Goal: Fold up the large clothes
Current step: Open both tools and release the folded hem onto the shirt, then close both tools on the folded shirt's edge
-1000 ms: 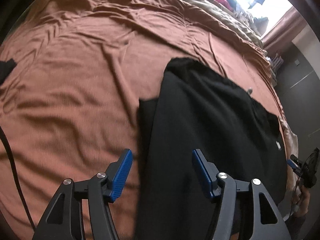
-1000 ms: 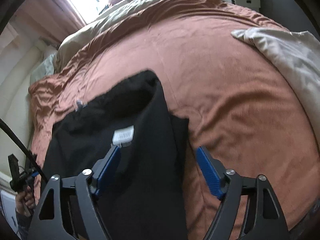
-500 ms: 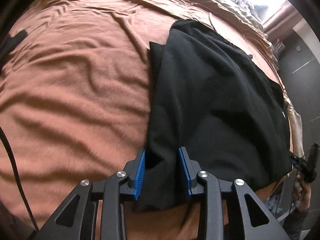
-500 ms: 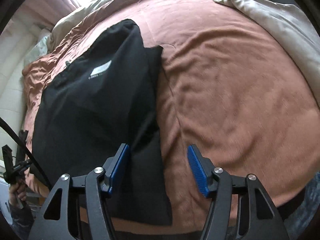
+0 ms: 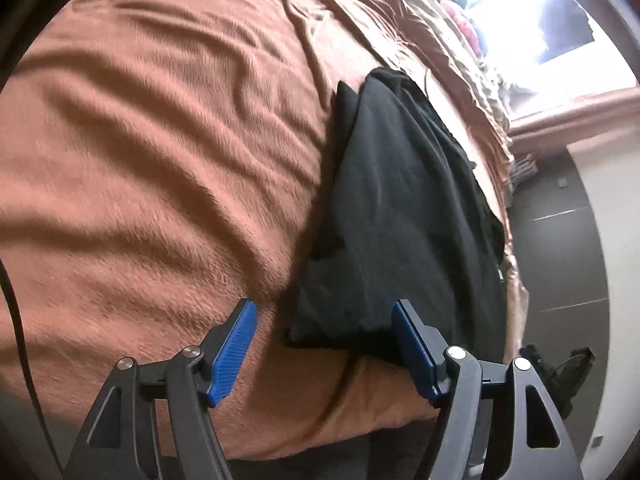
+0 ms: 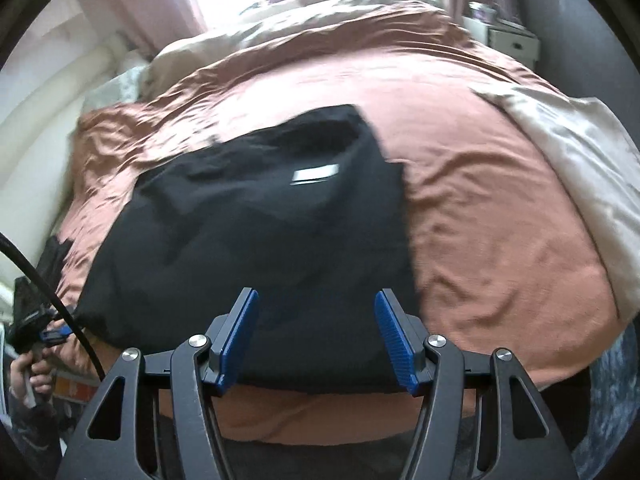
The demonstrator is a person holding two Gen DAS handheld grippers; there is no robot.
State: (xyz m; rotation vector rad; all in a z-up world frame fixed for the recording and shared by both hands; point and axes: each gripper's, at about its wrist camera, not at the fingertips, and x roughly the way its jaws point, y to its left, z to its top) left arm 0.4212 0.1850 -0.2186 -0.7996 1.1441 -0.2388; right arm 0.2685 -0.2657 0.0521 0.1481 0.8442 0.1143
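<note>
A rust-brown bedspread [image 5: 160, 160], soft and napped like fleece and rumpled into long ridges, covered most of the bed in both wrist views. Along its far edge lay a band of beige satin-like bedding [image 6: 304, 12] beneath a bright window [image 5: 532, 12], and a pale, glossy cream sheet [image 6: 580, 160] draped over the bed's right side.

On the bedspread near the front edge lay the black garment [image 6: 260, 240], a matte fabric folded into a broad, roughly rectangular slab with a narrower folded layer showing along one side. A small white label [image 6: 316, 173] sat on its upper surface, blurred by motion.

The left gripper [image 5: 324, 344] hovered at the garment's near left corner, its black plastic arms spread and its ribbed blue pads [image 5: 234, 346] wide apart, gripping nothing. The right gripper [image 6: 316, 336] was likewise spread, with its blue pads [image 6: 394, 342] framing the garment's near hem but not touching it.

At the right view's left edge, the left hand [image 6: 34, 372] held the other device, a black cable [image 6: 44, 292] curving above it.
</note>
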